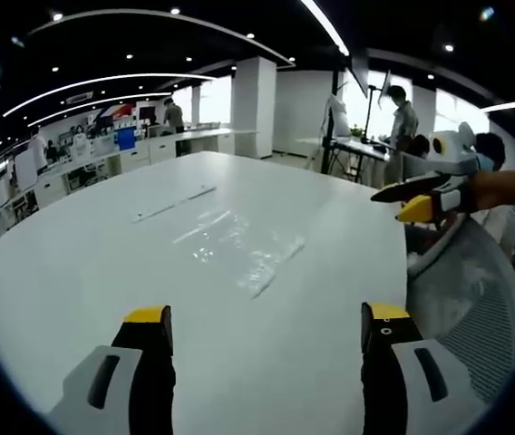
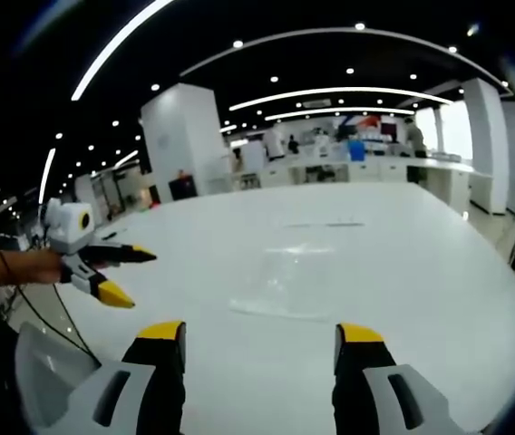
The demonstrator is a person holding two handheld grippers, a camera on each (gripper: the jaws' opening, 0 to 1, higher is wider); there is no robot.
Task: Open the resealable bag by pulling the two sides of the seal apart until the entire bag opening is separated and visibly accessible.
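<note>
The left gripper (image 1: 265,326) hangs with jaws wide and empty; the resealable bag (image 1: 239,246) lies flat on the white table (image 1: 76,263) straight ahead, long axis slanting away. The right gripper (image 2: 262,343), equally wide and empty, seems no nearer the bag (image 2: 296,281).

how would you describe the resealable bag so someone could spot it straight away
Start from the big white table. Near its middle, ahead of both grippers, lies the resealable bag, flat and see-through. Its crinkled glare sets it apart from the thin clear strip lying beyond it.

Left gripper (image 1: 267,319) and right gripper (image 2: 262,333) hover, fingers spread.
</note>
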